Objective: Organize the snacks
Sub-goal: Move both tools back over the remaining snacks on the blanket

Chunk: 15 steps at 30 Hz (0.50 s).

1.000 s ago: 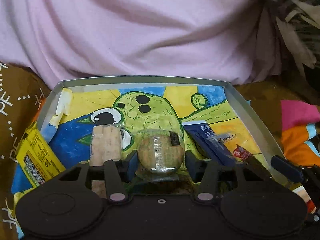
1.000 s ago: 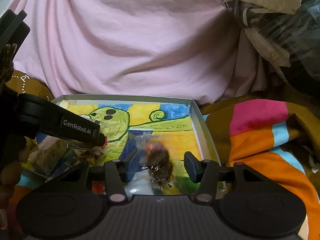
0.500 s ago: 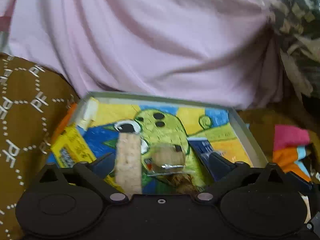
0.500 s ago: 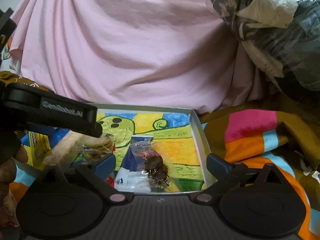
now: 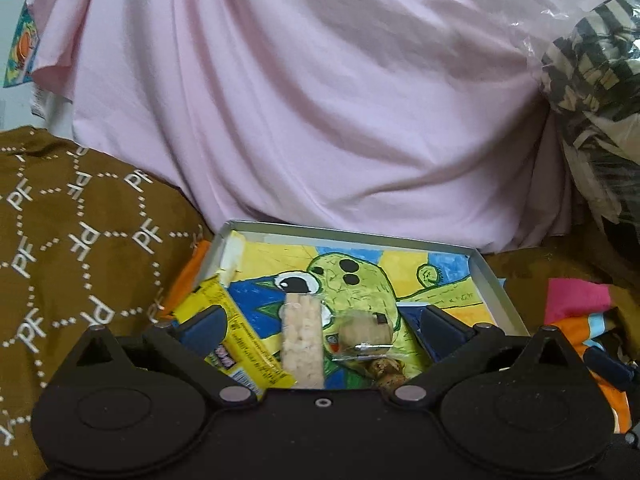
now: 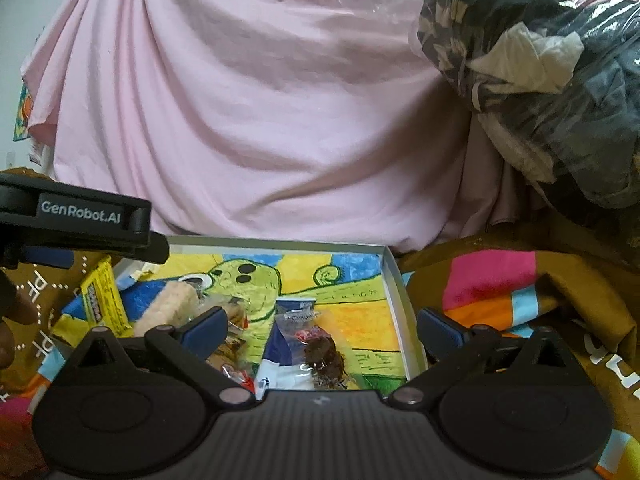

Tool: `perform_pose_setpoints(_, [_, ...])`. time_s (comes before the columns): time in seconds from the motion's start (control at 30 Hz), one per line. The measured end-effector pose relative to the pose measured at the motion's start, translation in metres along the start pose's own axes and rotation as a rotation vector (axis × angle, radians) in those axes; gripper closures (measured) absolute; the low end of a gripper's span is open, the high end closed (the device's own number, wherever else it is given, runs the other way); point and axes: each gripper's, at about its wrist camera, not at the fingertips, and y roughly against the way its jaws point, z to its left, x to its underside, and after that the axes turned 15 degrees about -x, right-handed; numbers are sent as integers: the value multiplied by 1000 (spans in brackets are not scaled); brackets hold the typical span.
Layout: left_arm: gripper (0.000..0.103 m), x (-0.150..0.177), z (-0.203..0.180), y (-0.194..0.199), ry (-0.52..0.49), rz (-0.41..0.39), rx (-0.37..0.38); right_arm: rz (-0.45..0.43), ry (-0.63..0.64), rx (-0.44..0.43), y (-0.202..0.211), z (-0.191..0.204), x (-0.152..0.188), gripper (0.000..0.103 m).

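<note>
Blue-padded jaws on my left gripper [image 5: 320, 330] and right gripper [image 6: 322, 330] have just been opening; both now spread wide, holding nothing. A second ago left pinched the round cookie pack [image 5: 366, 330], right the brown snack pack [image 6: 322, 356]. Both lie released in the tray [image 5: 494, 276], beside the pale bar [image 5: 302, 340] and yellow packet [image 5: 240, 340]. Left gripper's side reads "GenRobot.AI"; brown cloth [image 5: 80, 240] repeats "PF".

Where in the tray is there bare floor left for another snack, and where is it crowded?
Free: the far strip of the tray along its back wall, over the drawn green head, and the right band between the blue packet and the right wall. Crowded: the near left, where the yellow packet, pale bar and round cookie lie close together.
</note>
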Motion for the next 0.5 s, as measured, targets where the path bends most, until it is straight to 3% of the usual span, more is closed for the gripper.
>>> perform_pose_setpoints(0.5, [1,14,40,65,-36,-3,-68,-37,27,-2,54,10,-7,0])
